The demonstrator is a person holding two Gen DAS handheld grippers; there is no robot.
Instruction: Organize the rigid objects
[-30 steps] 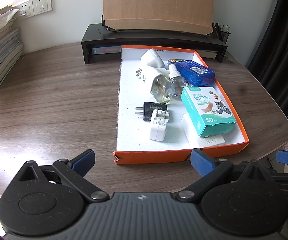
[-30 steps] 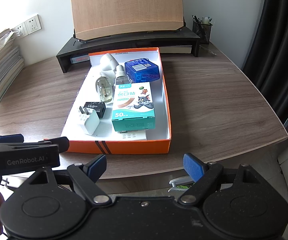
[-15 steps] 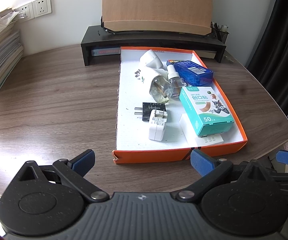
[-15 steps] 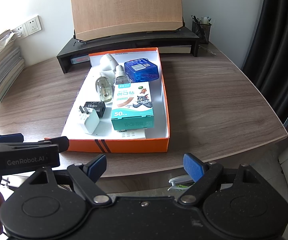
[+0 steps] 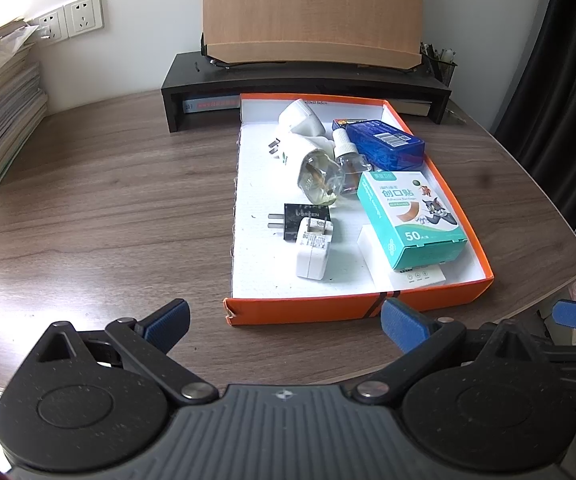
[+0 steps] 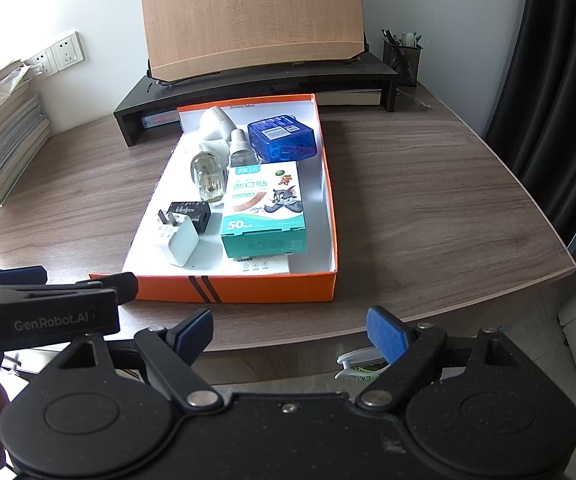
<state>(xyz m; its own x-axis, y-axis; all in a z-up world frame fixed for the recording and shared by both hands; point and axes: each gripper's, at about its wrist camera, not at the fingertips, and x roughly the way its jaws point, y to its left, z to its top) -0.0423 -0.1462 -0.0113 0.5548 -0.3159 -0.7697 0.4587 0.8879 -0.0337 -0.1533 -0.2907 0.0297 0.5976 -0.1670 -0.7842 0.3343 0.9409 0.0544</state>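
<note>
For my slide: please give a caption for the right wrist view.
Open right gripper facing orange tray of small items.

Box (image 5: pixel 327 308) left side free — right crowded.

Tray (image 5: pixel 299 312): orange outside with two black stripes on its near wall, white inside. Bandage box (image 5: pixel 409 216): teal and white with a cartoon cat; case (image 5: pixel 383 145): translucent blue; chargers: one black (image 5: pixel 307 220), one white (image 5: pixel 312 254). Table (image 5: pixel 108 208): brown wood grain; gripper pads (image 5: pixel 166 320): blue on black.
</note>
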